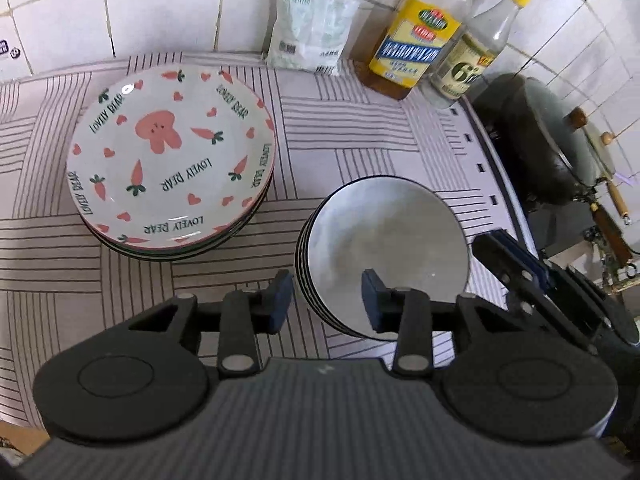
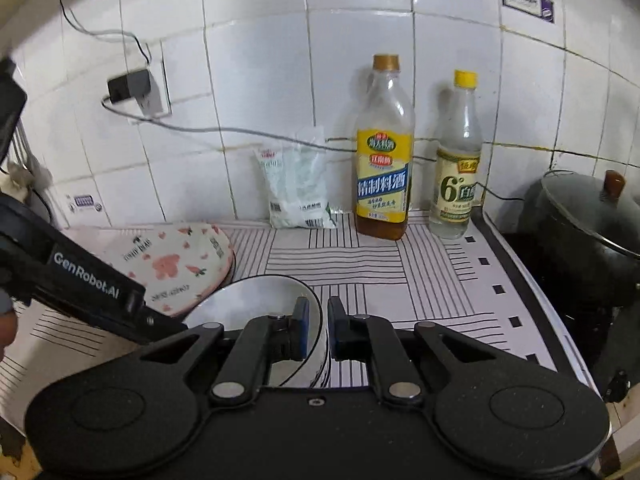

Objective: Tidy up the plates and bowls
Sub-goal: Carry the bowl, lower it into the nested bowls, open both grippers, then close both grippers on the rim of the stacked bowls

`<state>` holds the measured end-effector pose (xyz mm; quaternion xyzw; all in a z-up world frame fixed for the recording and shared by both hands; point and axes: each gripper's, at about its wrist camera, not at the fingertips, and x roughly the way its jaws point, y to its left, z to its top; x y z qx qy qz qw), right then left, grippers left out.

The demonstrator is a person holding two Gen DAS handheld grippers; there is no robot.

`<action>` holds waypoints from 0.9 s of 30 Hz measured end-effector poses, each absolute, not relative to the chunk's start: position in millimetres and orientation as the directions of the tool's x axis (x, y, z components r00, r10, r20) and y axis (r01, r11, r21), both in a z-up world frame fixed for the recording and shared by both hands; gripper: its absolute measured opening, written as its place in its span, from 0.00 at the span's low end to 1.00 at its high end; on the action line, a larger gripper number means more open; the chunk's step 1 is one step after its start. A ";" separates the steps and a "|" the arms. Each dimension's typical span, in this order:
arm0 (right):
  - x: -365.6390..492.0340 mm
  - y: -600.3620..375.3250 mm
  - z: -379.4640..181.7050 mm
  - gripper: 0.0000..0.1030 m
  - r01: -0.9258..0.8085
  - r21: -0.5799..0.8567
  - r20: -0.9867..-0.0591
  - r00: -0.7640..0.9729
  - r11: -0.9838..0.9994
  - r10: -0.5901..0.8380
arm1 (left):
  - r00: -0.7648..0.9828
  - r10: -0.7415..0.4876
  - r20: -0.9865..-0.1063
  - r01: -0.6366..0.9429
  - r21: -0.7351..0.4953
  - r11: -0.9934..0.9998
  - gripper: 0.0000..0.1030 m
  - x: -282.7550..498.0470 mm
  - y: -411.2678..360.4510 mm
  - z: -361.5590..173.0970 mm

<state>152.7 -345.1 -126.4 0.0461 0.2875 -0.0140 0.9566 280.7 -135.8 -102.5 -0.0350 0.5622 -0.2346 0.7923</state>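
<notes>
Now two stacks of dishes are seen on the white cloth with thin dark stripes [image 1: 360,128]. A stack of round white plates painted with pink carrots, hearts and a pink bunny [image 1: 172,156] is set on the left side of the cloth. A stack of plain white bowls with thin black rims [image 1: 384,248] is set near it, to its right and closer to the cameras.

The left gripper [image 1: 326,300] is held wide apart, with one finger outside the near rim of the bowls and the other over the inside. Nothing is gripped by it.

The right gripper [image 2: 318,330] is nearly closed around the right rim of the top bowl, with one blue pad [image 2: 301,330] inside the bowl. Whether the rim is really pinched cannot be told.

By the tiled wall, a white plastic bag [image 2: 296,184], a tall yellow-labelled bottle of brown liquid [image 2: 384,152] and a clear bottle with a yellow cap [image 2: 458,160] are seen. A dark pot with a glass lid [image 2: 584,236] is seen at the right.
</notes>
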 end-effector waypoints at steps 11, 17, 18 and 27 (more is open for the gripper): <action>98.7 -334.8 -118.9 0.59 -0.062 0.084 -0.596 0.797 0.995 0.100 | 0.319 -0.491 -0.811 0.420 -0.343 0.840 0.53 241.1 -100.9 -81.6; 92.0 -320.5 -153.6 0.68 -0.094 0.073 -0.618 0.777 0.993 0.119 | 0.321 -0.510 -0.798 0.399 -0.375 0.837 0.61 226.1 -86.6 -107.4; 93.1 -318.7 -159.7 0.69 -0.099 0.073 -0.618 0.777 0.992 0.123 | 0.324 -0.519 -0.791 0.392 -0.387 0.835 0.64 224.1 -84.3 -109.9; 123.6 -307.0 -223.1 0.72 -0.135 0.060 -0.653 0.744 0.989 0.141 | 0.359 -0.581 -0.731 0.378 -0.455 0.806 0.76 228.9 -76.4 -137.7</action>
